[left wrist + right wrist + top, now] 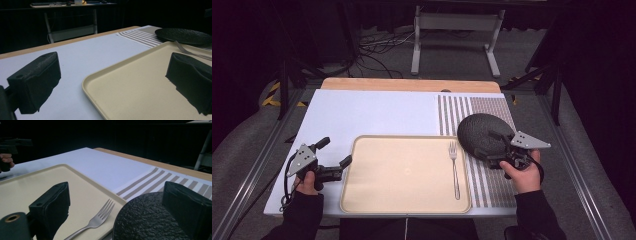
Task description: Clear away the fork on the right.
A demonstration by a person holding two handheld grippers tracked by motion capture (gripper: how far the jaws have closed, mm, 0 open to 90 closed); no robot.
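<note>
Plate (482, 134), black and rough-textured, sits on the striped placemat (492, 107) at the table's right side, its left edge at or just over the right rim of the beige tray (362, 200). Right gripper (490, 146) is at the plate's near-right edge; jaws spread wide, one over the plate, the other over the tray. Whether they touch the plate: can't tell. Fork (454, 167) lies inside the tray along its right side, tines pointing away from the person, just left of the plate. Left gripper (335, 153) hovers at the tray's left rim, jaws spread, one over the white table cover (377, 110), the other over the tray, gripping nothing.
</note>
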